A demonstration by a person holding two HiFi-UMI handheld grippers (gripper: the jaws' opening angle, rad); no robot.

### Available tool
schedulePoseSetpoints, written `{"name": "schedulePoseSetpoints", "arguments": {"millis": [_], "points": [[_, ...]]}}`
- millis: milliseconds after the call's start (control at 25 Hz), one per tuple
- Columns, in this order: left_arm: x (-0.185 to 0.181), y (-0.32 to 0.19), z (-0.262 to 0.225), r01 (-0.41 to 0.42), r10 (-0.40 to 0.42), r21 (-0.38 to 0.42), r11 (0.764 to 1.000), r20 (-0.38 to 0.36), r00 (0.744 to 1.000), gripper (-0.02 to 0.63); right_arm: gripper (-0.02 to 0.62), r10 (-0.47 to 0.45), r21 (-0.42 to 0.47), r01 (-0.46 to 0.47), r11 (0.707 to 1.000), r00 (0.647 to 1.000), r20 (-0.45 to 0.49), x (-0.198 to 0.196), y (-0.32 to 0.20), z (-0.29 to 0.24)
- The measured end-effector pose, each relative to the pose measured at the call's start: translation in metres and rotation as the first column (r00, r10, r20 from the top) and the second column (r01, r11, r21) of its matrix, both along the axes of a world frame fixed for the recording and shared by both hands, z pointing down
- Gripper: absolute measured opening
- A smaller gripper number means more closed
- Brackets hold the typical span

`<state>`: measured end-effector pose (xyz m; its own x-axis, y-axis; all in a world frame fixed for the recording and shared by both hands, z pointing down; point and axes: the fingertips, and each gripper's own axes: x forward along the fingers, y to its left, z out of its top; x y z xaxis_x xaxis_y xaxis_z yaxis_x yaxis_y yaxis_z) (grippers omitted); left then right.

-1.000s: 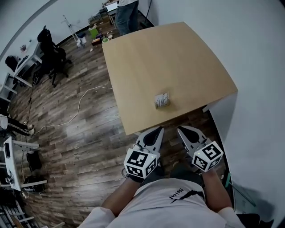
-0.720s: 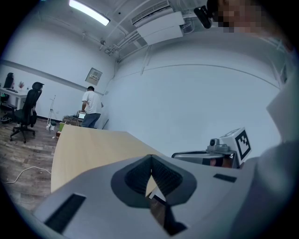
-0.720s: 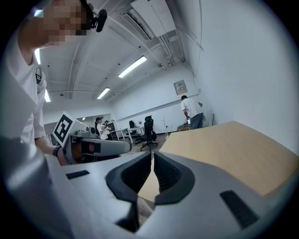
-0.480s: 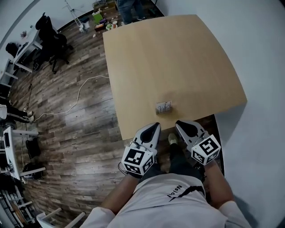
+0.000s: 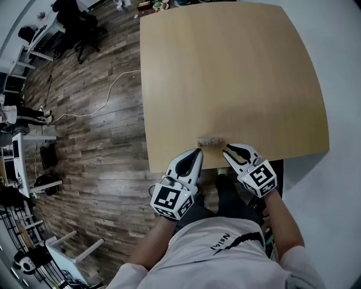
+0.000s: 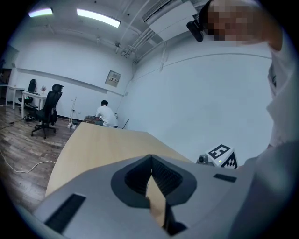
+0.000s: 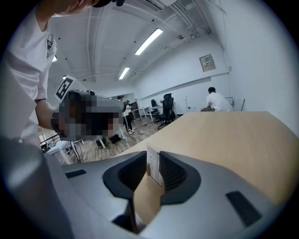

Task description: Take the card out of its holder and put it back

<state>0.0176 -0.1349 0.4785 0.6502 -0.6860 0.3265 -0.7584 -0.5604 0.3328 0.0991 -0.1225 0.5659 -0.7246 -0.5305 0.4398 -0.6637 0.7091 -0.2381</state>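
Note:
A small card holder with a white card (image 5: 210, 140) stands near the front edge of the light wooden table (image 5: 237, 73). My left gripper (image 5: 197, 152) hangs just short of it on the left, jaws shut and empty; in the left gripper view (image 6: 150, 158) its tips meet over bare tabletop. My right gripper (image 5: 228, 149) sits close on the holder's right. In the right gripper view (image 7: 154, 156) the jaws stand a narrow gap apart, and the white card (image 7: 153, 167) shows through that gap, beyond the tips and untouched.
A white wall (image 5: 344, 84) borders the table's right side. Wood floor with a white cable (image 5: 101, 107) lies to the left. Office chairs (image 5: 79, 17) and desks stand far off. A person in white (image 6: 106, 114) sits beyond the table's far end.
Both grippers have come forward from over the floor to the table's front edge, closing in on the card holder from either side. The holder has not moved.

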Motion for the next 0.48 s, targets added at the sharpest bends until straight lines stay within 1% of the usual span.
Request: {"name": "schedulePoseSetpoints", "arguments": {"millis": [120, 280, 360, 480], "points": [[-0.003, -0.005, 0.011, 0.042, -0.042, -0.023, 0.999, 0.019, 0.999, 0.012, 0.080, -0.064, -0.024, 0.063, 0.998, 0.998, -0.029, 0.002, -0.010, 0.029], [-0.008, -0.008, 0.023, 0.086, -0.084, -0.045, 0.995, 0.039, 0.996, 0.012, 0.086, -0.135, -0.046, 0.133, 0.990, 0.990, -0.037, -0.001, -0.018, 0.054], [-0.010, -0.009, 0.028, 0.105, -0.103, -0.055, 0.993, 0.048, 0.994, 0.012, 0.089, -0.179, -0.049, 0.177, 0.983, 0.983, -0.038, -0.005, -0.021, 0.063], [-0.014, -0.013, 0.040, 0.132, -0.128, -0.071, 0.989, 0.061, 0.990, 0.012, 0.091, -0.247, -0.051, 0.246, 0.968, 0.969, -0.013, -0.014, -0.027, 0.077]]}}
